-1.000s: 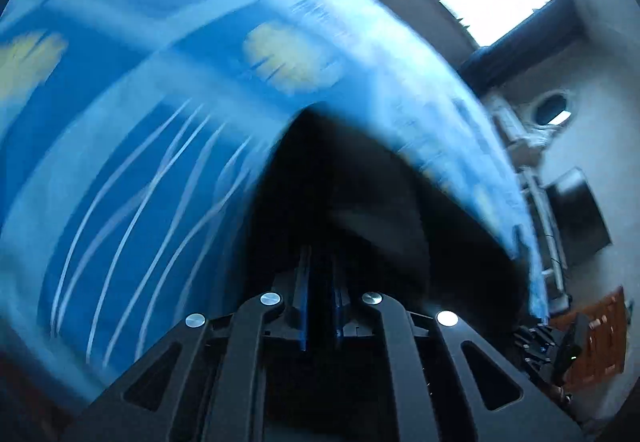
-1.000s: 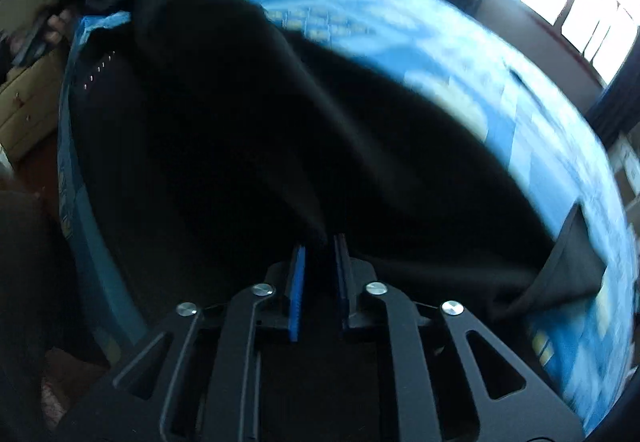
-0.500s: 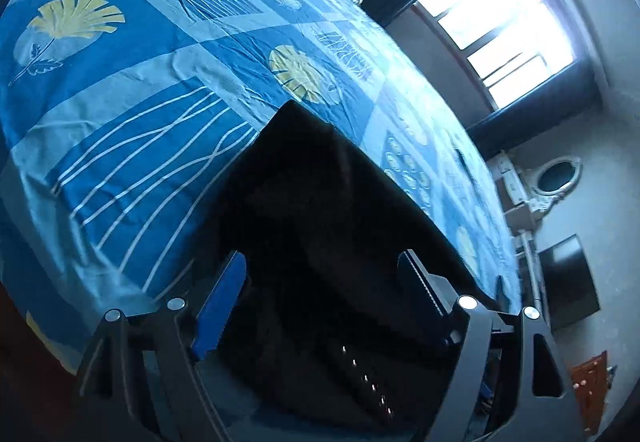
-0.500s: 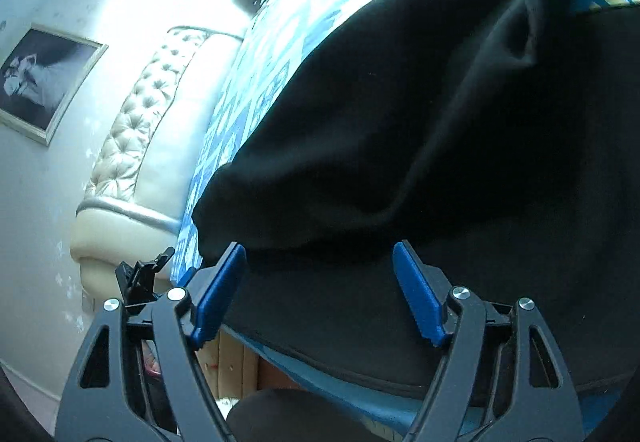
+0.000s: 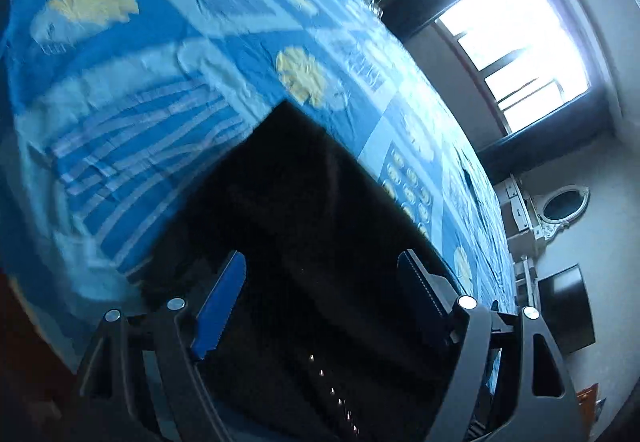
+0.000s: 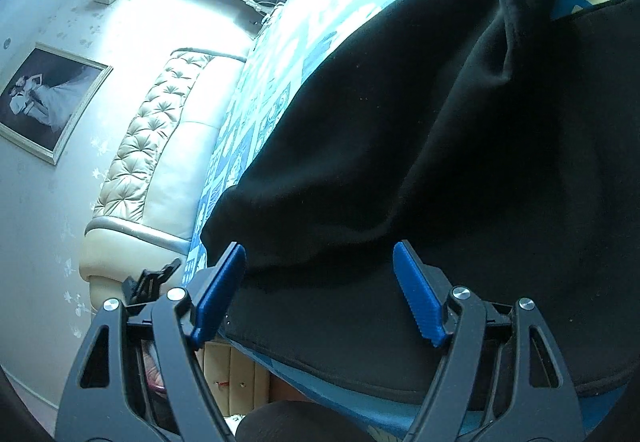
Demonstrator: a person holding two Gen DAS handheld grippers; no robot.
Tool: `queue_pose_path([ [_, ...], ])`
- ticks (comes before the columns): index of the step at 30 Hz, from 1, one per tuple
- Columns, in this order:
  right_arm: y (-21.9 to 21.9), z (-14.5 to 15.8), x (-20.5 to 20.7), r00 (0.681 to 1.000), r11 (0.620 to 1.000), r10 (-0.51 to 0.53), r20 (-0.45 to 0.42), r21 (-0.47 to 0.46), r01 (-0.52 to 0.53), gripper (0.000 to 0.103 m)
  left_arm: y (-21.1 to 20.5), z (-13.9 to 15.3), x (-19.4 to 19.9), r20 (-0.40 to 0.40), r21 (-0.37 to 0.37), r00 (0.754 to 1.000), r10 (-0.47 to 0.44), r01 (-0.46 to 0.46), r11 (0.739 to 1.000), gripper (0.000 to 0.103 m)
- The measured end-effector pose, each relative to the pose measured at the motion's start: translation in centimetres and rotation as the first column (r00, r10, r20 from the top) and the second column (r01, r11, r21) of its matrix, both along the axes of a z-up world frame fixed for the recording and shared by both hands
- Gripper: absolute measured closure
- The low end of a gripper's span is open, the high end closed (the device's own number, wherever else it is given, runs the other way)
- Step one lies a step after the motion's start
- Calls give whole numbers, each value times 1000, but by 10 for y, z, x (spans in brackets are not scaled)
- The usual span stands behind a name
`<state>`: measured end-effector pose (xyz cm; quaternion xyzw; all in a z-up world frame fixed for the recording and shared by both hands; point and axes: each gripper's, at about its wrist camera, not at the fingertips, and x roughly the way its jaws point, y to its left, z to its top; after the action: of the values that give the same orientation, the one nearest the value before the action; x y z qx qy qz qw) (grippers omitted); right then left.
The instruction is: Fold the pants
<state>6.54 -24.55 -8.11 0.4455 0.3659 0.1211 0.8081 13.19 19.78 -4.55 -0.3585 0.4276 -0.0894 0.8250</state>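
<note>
Black matte pants [image 5: 320,226] on patterned bedspread [image 5: 132,89], both hand-held grippers [image 5: 320,294] [image 6: 320,294] spread apart, empty.

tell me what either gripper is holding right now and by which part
Nothing is held. The left gripper and right gripper both stand open over the black pants on the bed, their pads clear of the cloth.

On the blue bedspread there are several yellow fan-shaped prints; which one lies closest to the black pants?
The yellow fan print just beyond the far corner of the pants; the others sit well apart.
</note>
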Motion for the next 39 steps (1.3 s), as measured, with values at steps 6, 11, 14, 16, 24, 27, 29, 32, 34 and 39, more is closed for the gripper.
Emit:
queue_pose_path([
  [6, -4, 0, 0, 1000, 1000, 3, -5, 11, -3, 26, 4, -24, 16, -39, -13, 995, 89, -89, 996, 51],
  [11, -6, -3, 2, 1000, 1000, -18, -8, 16, 18, 25, 7, -33, 21, -75, -17, 993, 87, -89, 996, 82],
  [14, -5, -4, 5, 1000, 999, -29, -7, 22, 29, 20, 15, -37, 15, -61, -80, 994, 93, -98, 992, 84],
  [16, -3, -6, 9, 999, 999, -39, -8, 16, 39, 18, 18, -39, 12, -56, -104, 994, 95, -101, 989, 84],
  [24, -5, -6, 7, 992, 992, -122, -19, 36, 123, 22, 15, -38, 9, -66, -105, 995, 81, -88, 991, 84],
  [27, -9, -11, 1, 983, 982, -175, -52, 60, 178, 35, 13, -37, 17, -65, -87, 995, 77, -82, 993, 84],
  [29, -9, -16, -3, 977, 974, -202, -71, 88, 208, 37, 9, -34, 18, -58, -50, 996, 67, -70, 996, 84],
  [32, -9, -19, 6, 975, 974, -210, -73, 75, 216, 43, 3, -33, 22, -52, -17, 997, 61, -62, 998, 84],
  [34, -14, -27, 15, 974, 973, -209, -82, 80, 216, 67, 3, -34, 22, -51, -17, 997, 65, -66, 998, 84],
  [39, -25, -36, 8, 973, 959, -216, -82, 169, 227, 96, 9, -30, 20, -40, -63, 996, 85, -88, 994, 84],
])
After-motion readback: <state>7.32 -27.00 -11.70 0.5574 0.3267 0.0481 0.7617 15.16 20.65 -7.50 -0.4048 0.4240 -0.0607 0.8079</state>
